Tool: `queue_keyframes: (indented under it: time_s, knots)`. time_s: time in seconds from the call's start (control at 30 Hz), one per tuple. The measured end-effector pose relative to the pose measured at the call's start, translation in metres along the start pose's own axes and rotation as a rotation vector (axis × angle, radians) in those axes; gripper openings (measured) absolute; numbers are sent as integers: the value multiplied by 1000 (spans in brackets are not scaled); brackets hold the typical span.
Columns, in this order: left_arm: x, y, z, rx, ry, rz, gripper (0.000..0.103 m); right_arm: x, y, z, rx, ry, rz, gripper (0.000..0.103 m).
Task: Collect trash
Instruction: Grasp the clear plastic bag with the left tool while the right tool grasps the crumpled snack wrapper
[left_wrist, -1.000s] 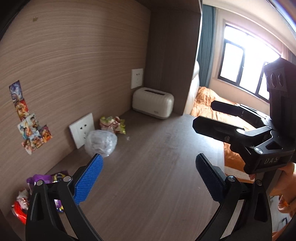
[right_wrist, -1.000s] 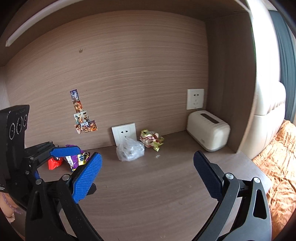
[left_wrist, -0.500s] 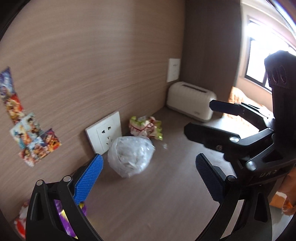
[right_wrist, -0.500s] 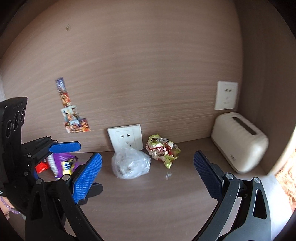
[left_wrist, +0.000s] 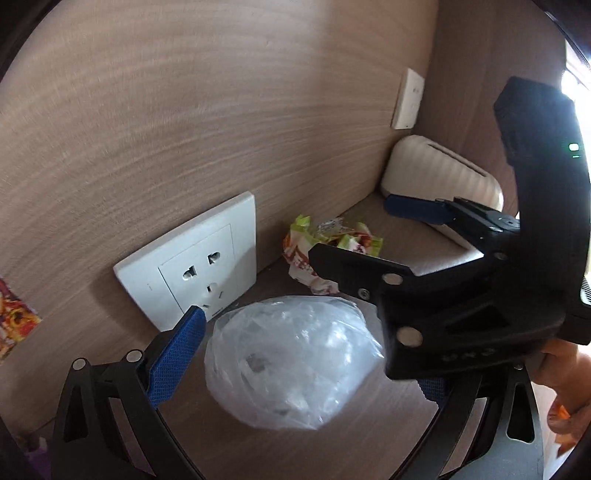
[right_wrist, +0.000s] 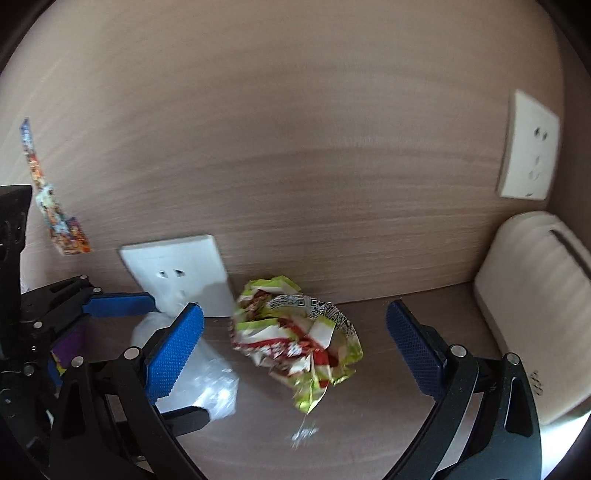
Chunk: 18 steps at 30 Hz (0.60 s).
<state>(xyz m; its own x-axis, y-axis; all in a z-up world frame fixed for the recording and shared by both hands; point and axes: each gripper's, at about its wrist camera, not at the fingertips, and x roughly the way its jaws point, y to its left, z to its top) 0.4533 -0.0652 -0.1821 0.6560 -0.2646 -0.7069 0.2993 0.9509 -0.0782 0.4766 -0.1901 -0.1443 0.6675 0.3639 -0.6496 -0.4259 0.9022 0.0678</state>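
Trash lies on our wooden shelf (right_wrist: 369, 443) against the back panel. The white tissue box (right_wrist: 535, 332) stands at 3 o'clock. Our left gripper (left_wrist: 303, 369), wide open, brackets the clear plastic bag (left_wrist: 291, 365) without squeezing it. Our right gripper (right_wrist: 295, 347), also wide open, frames the crumpled green wrapper (right_wrist: 295, 332) at 12 o'clock.

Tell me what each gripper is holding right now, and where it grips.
Nothing: left gripper open around the clear bag, right gripper open around the crumpled wrapper.
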Motion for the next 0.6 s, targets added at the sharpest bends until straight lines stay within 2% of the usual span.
queue_keyframes:
  time_s: [0.07,0.1,0.17,0.2,0.27,0.3,0.33,0.43,0.6]
  knots:
    - [5,3,0,-1,9,8,95,10,-3,1,3,30,0,99]
    - [9,4,-1,-7,22,-4,86,15,-5,2,12,50,11,98]
    - [18,4,1,-13,41,-10,79,23,-9,5,26,82,12,98]
    - [21,5,1,-13,54,-20,72,28,-10,7,29,103,21,98]
    - [27,4,3,-10,71,-10,62,42,-10,7,29,176,27,78]
    - [30,4,3,-11,81,-15,57,48,-10,6,31,211,36,63]
    - [31,4,3,-17,87,-22,52,51,-10,6,37,224,32,60]
    - [23,3,6,-28,83,-33,45,34,-3,9,14,172,10,59]
    - [-24,-11,11,5,18,-35,45,-28,14,10,-3,60,-26,59]
